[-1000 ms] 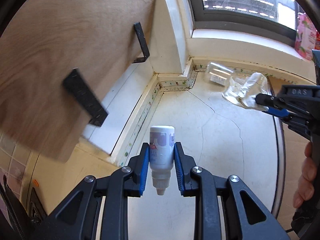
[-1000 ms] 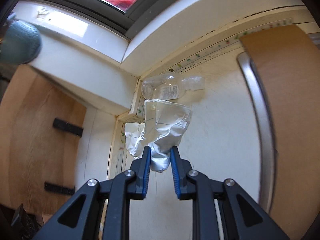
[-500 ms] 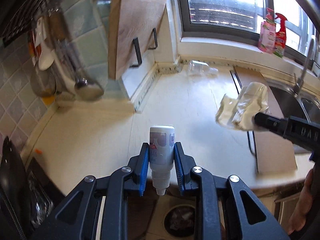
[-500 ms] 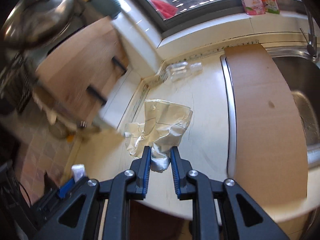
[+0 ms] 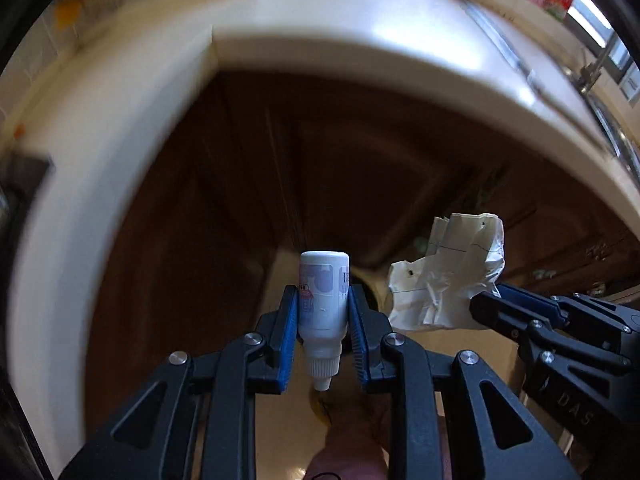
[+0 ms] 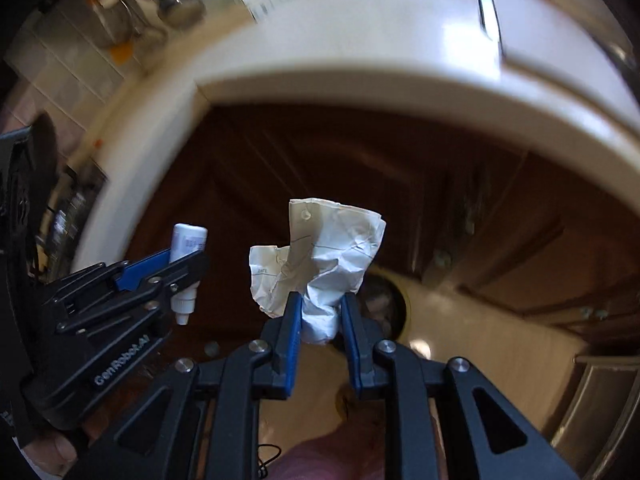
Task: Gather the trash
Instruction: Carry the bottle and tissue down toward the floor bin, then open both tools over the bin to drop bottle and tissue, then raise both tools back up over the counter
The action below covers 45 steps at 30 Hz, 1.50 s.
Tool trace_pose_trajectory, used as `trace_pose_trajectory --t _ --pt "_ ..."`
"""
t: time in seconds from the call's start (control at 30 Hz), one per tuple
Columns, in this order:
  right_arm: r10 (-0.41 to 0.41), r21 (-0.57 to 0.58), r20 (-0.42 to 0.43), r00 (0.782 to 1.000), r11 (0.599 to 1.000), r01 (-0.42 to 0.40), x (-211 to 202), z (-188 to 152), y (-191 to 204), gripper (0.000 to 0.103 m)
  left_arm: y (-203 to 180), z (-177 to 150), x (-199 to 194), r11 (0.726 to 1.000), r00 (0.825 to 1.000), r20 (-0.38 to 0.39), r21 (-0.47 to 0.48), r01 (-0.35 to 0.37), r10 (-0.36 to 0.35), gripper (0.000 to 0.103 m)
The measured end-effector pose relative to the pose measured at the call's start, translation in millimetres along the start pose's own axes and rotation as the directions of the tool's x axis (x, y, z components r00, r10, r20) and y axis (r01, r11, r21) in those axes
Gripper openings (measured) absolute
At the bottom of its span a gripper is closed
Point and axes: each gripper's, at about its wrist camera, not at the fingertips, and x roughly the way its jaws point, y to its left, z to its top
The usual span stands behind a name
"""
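Observation:
My left gripper [image 5: 323, 312] is shut on a small white plastic bottle [image 5: 323, 300], cap end toward the camera. It also shows in the right wrist view [image 6: 186, 256] at the left. My right gripper [image 6: 318, 312] is shut on a crumpled white paper [image 6: 320, 256]. The paper shows at the right of the left wrist view [image 5: 448, 276]. Both grippers are held below the countertop edge, side by side. A round dark bin opening [image 6: 386, 304] lies on the floor just behind the paper, partly hidden.
The cream countertop [image 5: 360, 40] curves overhead, blurred by motion. Dark brown cabinet doors [image 5: 320, 168] stand behind the grippers. Pale floor [image 6: 480, 320] lies below. A sink and tap [image 5: 592, 72] show at the far right.
Both grippers have dropped from above the counter to below its edge, in front of the cabinets, still holding the bottle and the paper. The bin now lies close behind them.

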Motion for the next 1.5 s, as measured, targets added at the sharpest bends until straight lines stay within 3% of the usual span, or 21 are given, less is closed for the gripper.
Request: trace_pose_trajectory --t 0.23,0.37,0.5,0.53,0.6,0.67,0.9,1.1,1.33,1.5 --pt "-0.068 0.065 -0.186 0.98 0.995 0.081 129.8 -35.8 -54.0 0.02 20.8 -62.7 134.4 0.995 0.985 -0.166 -0.096 0.021 -0.037 0.022" --pt "-0.081 0.071 -0.23 0.97 0.992 0.1 183.5 -39.8 -70.4 0.02 29.0 -80.2 194.6 0.986 0.976 -0.2 -0.158 0.056 -0.087 0.023" --pt "-0.078 0.043 -0.252 0.965 0.995 0.092 220.8 -32.6 -76.8 0.022 36.4 -86.4 227.6 0.973 0.973 -0.193 -0.213 0.087 -0.129 0.025" --pt "-0.077 0.039 -0.259 0.963 0.995 0.09 227.2 -29.3 -77.8 0.024 37.9 -85.8 235.0 0.972 0.971 -0.193 -0.215 0.096 -0.138 0.028" --pt "-0.074 0.04 -0.284 0.956 0.995 0.089 237.4 -25.7 -73.9 0.028 39.2 -81.8 242.9 0.973 0.969 -0.204 -0.21 0.092 -0.135 0.056" --pt "-0.067 0.055 -0.292 0.954 0.995 0.087 239.2 -21.3 -75.1 0.036 37.9 -76.4 247.7 0.978 0.971 -0.207 -0.191 0.079 -0.119 0.064" --pt "-0.075 0.047 -0.281 0.957 0.995 0.092 215.7 -11.8 -69.2 0.039 44.1 -75.2 231.1 0.981 0.972 -0.22 -0.192 0.037 -0.079 0.064" --pt "-0.069 0.048 -0.278 0.958 0.995 0.086 177.0 -4.1 -58.3 0.039 38.4 -69.5 184.9 0.987 0.97 -0.236 -0.16 0.026 -0.064 0.064" --pt "-0.025 -0.004 -0.185 0.983 1.0 0.025 75.9 19.5 -25.0 0.039 21.4 -37.5 70.9 0.994 0.984 -0.16 -0.096 0.059 -0.074 0.064" --pt "-0.009 -0.035 -0.019 1.0 0.999 0.008 -20.6 45.7 -1.8 0.039 -0.2 -3.5 -12.8 0.998 0.997 -0.041 -0.01 0.063 -0.064 0.07"
